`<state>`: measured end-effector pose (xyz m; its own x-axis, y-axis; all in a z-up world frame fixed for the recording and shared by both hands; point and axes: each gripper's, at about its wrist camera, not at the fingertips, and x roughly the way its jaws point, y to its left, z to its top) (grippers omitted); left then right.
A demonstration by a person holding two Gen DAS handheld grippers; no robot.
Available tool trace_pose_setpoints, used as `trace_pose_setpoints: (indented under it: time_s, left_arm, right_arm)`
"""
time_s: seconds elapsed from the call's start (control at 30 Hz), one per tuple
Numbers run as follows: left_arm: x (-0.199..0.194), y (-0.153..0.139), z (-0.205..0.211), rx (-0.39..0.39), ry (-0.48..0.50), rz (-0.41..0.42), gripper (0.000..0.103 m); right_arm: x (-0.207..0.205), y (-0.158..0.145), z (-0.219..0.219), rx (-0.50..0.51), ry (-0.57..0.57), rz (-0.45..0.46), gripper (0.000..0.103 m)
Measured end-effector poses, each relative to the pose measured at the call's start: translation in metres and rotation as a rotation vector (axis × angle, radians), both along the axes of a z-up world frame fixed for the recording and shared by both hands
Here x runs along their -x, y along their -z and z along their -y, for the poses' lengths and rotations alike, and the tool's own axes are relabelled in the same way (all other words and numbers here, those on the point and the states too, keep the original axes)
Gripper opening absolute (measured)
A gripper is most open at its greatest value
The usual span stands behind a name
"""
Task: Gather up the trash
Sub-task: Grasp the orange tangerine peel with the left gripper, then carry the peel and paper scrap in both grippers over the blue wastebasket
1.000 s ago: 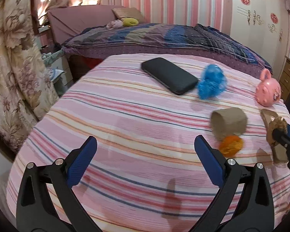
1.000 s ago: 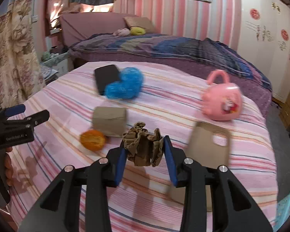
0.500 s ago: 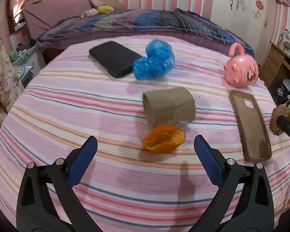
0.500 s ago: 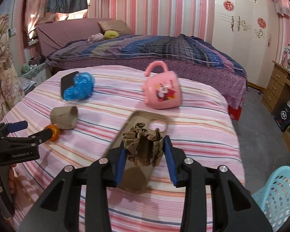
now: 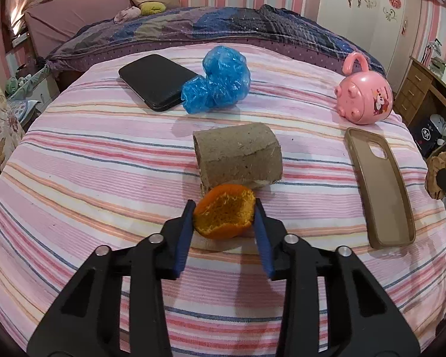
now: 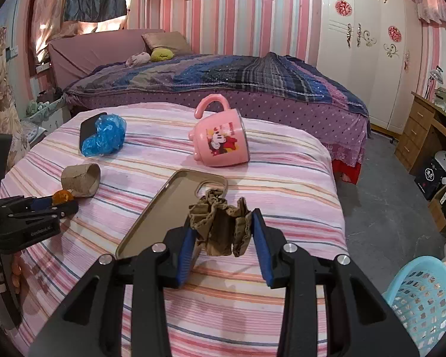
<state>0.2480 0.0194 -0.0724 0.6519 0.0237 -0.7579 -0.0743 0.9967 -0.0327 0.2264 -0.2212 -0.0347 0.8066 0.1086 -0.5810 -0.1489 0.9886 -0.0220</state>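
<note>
An orange peel (image 5: pixel 224 215) lies on the pink striped cloth (image 5: pixel 89 178), just in front of a cardboard tube (image 5: pixel 238 156). My left gripper (image 5: pixel 224 203) has the peel between its blue pads, its jaws closing, and both pads touch it. A crumpled blue plastic bag (image 5: pixel 220 80) lies farther back. My right gripper (image 6: pixel 223 223) is shut on a wad of crumpled brown paper (image 6: pixel 220 226), held above the cloth over the near end of a phone case (image 6: pixel 163 208). The right wrist view shows the left gripper (image 6: pixel 59 203) at the left edge.
A pink mug (image 5: pixel 364 98) lies on its side at the right, and a black flat case (image 5: pixel 154 80) sits beside the blue bag. A light blue basket (image 6: pixel 422 294) stands on the floor at the lower right. A bed and a wooden dresser lie beyond.
My left gripper moved in over the orange peel and its jaws went from wide open to closed around it. The right gripper swung right with the brown paper, bringing the basket into view.
</note>
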Motion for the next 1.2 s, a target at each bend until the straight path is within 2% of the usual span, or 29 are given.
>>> trace_pose_setpoints:
  time_s: [0.37,0.6,0.8,0.93,1.1,1.2]
  left_arm:
    - [0.019,-0.013,0.016,-0.028,0.028,0.065,0.033]
    - [0.039,-0.026,0.05,-0.053,0.093,0.126,0.033]
    - [0.058,-0.038,0.096,-0.065,0.156,0.185,0.033]
    - [0.066,-0.04,0.133,-0.102,0.203,0.207,0.033]
    - [0.071,-0.038,0.182,-0.042,0.261,0.2,0.033]
    - [0.077,-0.038,0.217,-0.039,0.317,0.208,0.033]
  right_arm:
    - [0.019,-0.008,0.023,0.018,0.017,0.024,0.037]
    - [0.04,-0.013,0.068,0.032,0.063,0.036,0.037]
    - [0.057,-0.013,0.117,0.04,0.118,0.04,0.037]
    - [0.067,-0.013,0.148,0.038,0.165,0.048,0.037]
    - [0.081,-0.011,0.189,0.035,0.233,0.054,0.037]
    - [0.088,-0.008,0.212,0.033,0.27,0.049,0.037]
